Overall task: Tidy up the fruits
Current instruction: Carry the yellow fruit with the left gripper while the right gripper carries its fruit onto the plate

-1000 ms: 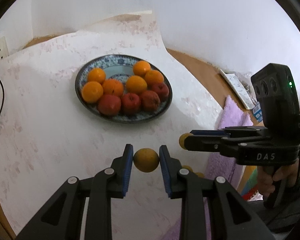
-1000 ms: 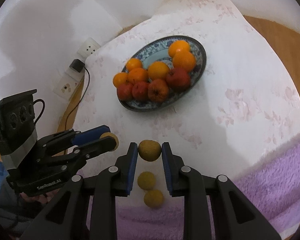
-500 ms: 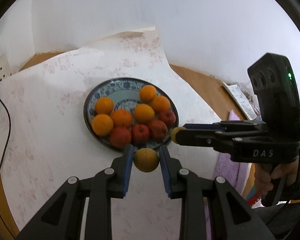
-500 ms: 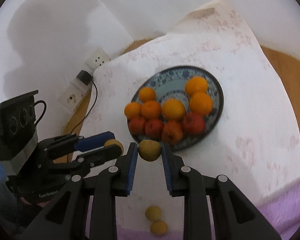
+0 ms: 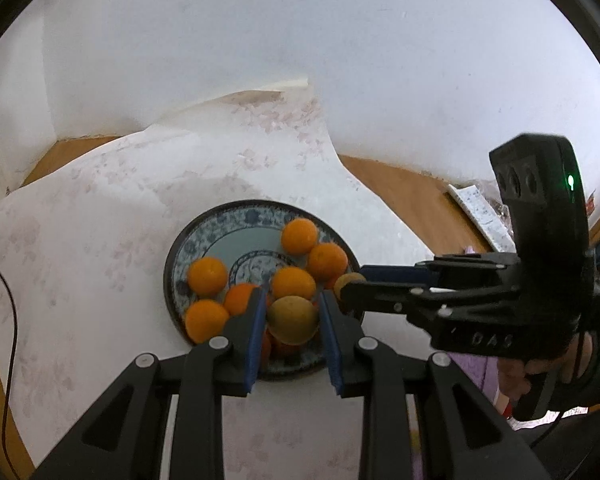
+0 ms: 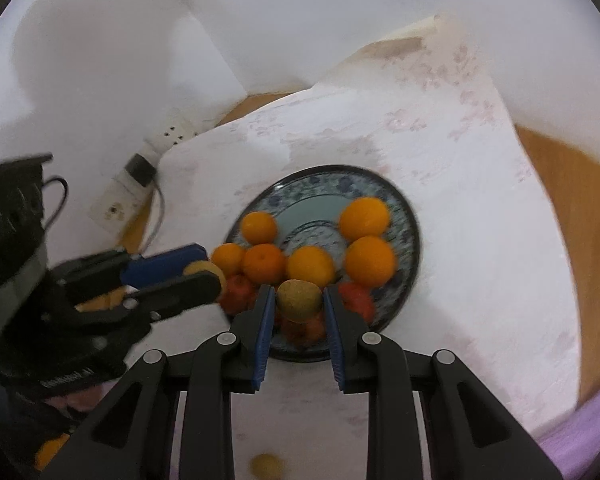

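Carry-to-plate step, both sides. Left gripper point(image 5: 293, 320) clamped on a yellow fruit point(image 5: 293, 319), held above near edge of the plate point(image 5: 204, 224). Right gripper point(image 6: 299, 300) likewise clenched on its own yellow-green fruit point(image 6: 299, 295) over the red fruits point(image 6: 354, 298). Oranges point(image 5: 208, 276) fill the middle. Next, prob.: lower each into a free spot w/o knocking the pile, then let go. 1 more yellow fruit on the cloth point(image 6: 480, 280).

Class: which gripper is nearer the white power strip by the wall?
Left. The left gripper, holding a yellow fruit, is at the plate's left edge, toward the power strip; the right gripper, holding another, is over the near rim, farther off.
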### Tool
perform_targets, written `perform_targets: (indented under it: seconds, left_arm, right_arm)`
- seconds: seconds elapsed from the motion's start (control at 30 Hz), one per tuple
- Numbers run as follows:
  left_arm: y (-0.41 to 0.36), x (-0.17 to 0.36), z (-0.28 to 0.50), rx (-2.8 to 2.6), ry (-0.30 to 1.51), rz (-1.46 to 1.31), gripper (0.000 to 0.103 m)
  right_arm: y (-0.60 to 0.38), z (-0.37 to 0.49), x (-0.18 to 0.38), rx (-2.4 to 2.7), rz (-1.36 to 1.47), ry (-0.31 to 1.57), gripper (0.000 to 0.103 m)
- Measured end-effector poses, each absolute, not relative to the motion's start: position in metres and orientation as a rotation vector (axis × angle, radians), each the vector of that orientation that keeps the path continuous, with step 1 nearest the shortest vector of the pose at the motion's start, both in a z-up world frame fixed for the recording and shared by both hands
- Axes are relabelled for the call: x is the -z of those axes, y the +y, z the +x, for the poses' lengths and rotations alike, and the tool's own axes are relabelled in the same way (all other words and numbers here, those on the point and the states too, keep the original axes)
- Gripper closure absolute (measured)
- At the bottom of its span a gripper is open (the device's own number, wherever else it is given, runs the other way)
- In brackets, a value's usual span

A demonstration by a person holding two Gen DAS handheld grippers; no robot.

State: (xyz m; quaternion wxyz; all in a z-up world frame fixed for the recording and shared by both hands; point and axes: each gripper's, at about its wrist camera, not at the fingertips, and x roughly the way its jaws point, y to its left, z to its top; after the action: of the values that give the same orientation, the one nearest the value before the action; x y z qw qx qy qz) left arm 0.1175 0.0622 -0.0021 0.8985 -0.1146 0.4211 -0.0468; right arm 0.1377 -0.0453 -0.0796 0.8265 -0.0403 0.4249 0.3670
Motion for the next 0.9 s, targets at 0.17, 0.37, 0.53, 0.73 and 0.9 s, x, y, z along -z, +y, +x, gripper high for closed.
perform_targets:
  seconds: [0.17, 0.37, 0.53, 0.73, 0.9]
  left_arm:
    - [0.060, 0.006, 0.128, 0.116, 0.870, -0.246, 0.075]
    - [0.058, 0.014, 0.133, 0.128, 0.882, -0.263, 0.075]
    - [0.059, 0.018, 0.135, 0.120, 0.886, -0.273, 0.075]
    - [0.060, 0.023, 0.136, 0.108, 0.899, -0.288, 0.075]
    - [0.060, 0.025, 0.137, 0.109, 0.908, -0.294, 0.075]
  right_arm:
    - [-0.042, 0.140, 0.082, -0.776, -0.128, 0.882, 0.077]
    - [-0.036, 0.139, 0.082, -0.786, -0.179, 0.864, 0.077]
    - [-0.036, 0.139, 0.082, -0.785, -0.179, 0.853, 0.077]
    - [-0.032, 0.138, 0.085, -0.783, -0.218, 0.854, 0.077]
    - [-0.034, 0.143, 0.085, -0.784, -0.165, 0.877, 0.077]
